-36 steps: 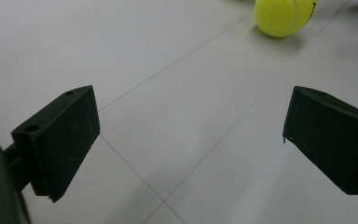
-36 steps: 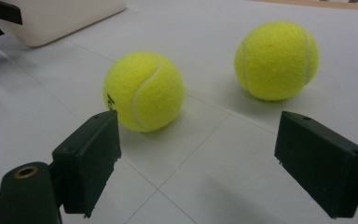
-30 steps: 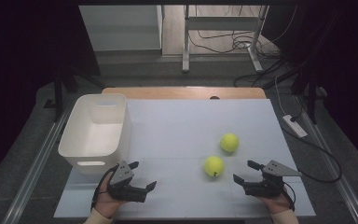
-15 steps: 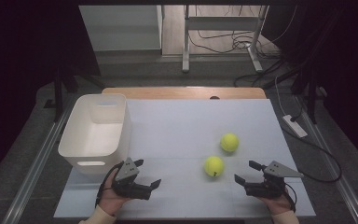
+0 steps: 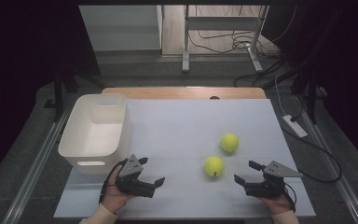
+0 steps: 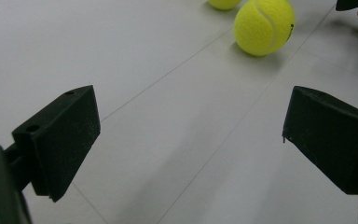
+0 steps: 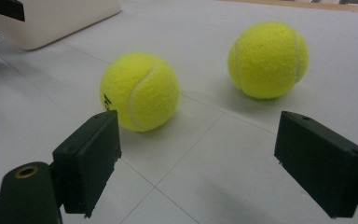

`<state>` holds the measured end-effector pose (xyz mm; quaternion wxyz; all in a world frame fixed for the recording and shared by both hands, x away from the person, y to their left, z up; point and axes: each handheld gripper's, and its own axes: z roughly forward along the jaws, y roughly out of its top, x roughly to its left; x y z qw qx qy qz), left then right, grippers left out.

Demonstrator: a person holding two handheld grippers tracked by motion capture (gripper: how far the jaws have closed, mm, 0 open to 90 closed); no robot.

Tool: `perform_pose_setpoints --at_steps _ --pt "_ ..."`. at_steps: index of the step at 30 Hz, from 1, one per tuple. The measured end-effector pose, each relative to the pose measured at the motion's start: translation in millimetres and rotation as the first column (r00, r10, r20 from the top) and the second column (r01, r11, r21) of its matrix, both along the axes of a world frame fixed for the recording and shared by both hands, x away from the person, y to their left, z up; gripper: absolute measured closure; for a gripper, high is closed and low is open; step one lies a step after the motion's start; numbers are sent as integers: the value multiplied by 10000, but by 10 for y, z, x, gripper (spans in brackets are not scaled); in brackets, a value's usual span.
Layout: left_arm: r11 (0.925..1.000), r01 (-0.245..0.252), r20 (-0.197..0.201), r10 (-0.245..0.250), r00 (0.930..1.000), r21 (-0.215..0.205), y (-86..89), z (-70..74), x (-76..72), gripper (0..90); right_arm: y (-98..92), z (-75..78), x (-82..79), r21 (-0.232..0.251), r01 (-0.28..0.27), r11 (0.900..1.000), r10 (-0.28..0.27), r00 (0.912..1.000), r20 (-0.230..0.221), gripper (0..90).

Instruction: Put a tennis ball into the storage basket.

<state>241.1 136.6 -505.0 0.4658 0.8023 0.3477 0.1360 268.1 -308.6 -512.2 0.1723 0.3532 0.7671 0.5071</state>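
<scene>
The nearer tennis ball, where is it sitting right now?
In the high view the nearer tennis ball lies on the white table, right of centre, just ahead and left of the right gripper, with the second ball behind it.

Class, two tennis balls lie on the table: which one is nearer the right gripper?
The nearer tennis ball, closer to the person's edge of the table, lies just left of the right gripper; the other tennis ball sits farther back.
</scene>
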Motion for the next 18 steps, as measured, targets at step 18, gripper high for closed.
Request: perform_pose_setpoints --at_steps 18 --pt "9999 153 81 -154 9998 60 -107 64 98 45 12 0 -6 -1 -31 10000 31 10000 -9 143"
